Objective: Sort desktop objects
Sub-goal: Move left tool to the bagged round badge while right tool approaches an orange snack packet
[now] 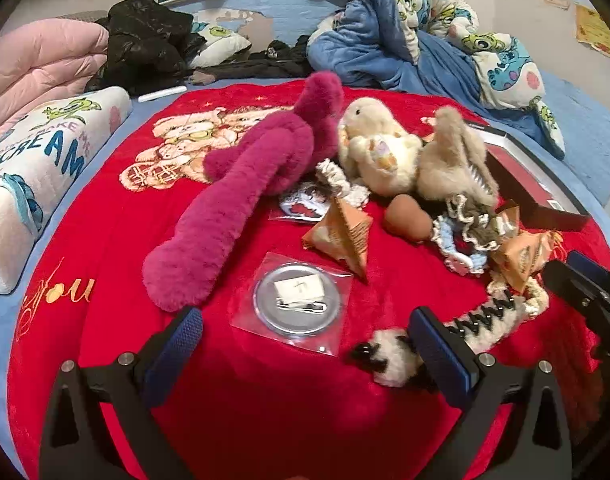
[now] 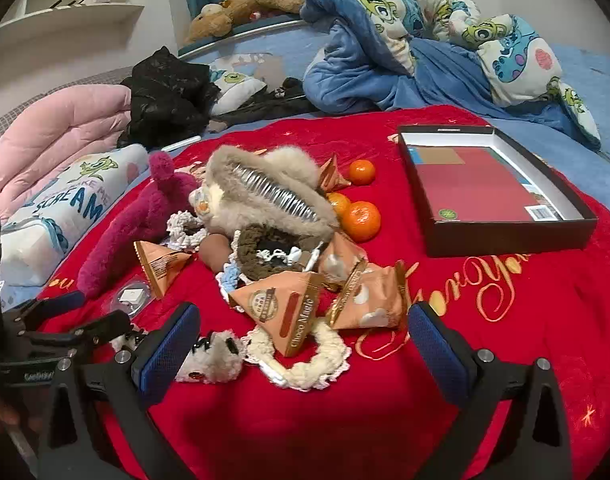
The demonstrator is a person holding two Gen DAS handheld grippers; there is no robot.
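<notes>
Left tool (image 1: 305, 354): spread apart, lower centre, over the badge (image 1: 297, 298).
Right tool (image 2: 303, 344): spread apart, lower centre, near the snack packets (image 2: 289, 312).
Box (image 2: 505, 236): upper right.

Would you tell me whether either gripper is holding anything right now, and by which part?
Nothing is held: the left gripper and right gripper are both open above the red blanket.

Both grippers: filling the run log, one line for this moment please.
left gripper: open, over badge | right gripper: open, over Choco Magic packet | black box: nothing sorted in
</notes>
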